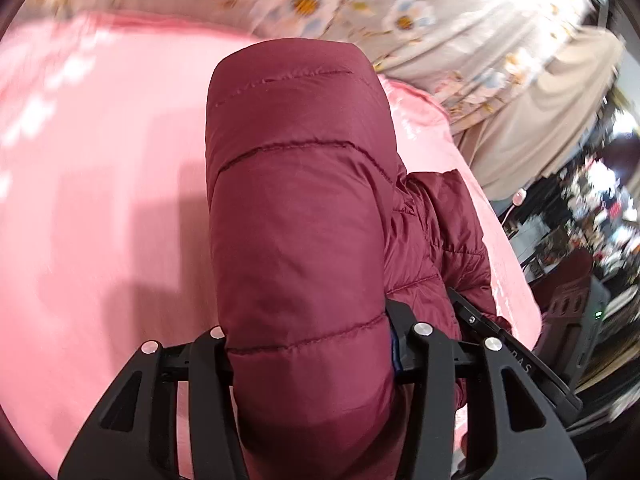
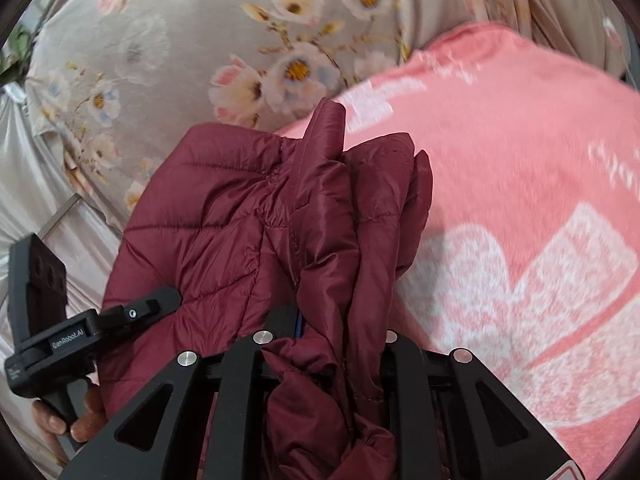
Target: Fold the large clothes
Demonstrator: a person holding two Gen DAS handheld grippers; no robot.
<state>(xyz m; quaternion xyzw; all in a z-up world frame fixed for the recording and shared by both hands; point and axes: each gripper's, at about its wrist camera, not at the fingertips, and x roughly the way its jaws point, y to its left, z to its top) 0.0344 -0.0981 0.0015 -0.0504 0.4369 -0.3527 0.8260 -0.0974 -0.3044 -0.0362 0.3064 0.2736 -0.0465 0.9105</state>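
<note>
Now both grippers hold the dark red quilted jacket above the pink blanket. The left gripper squeezes a thick padded part between its fingers, and the right gripper pinches bunched fabric. Floral sheet lies behind.
</note>
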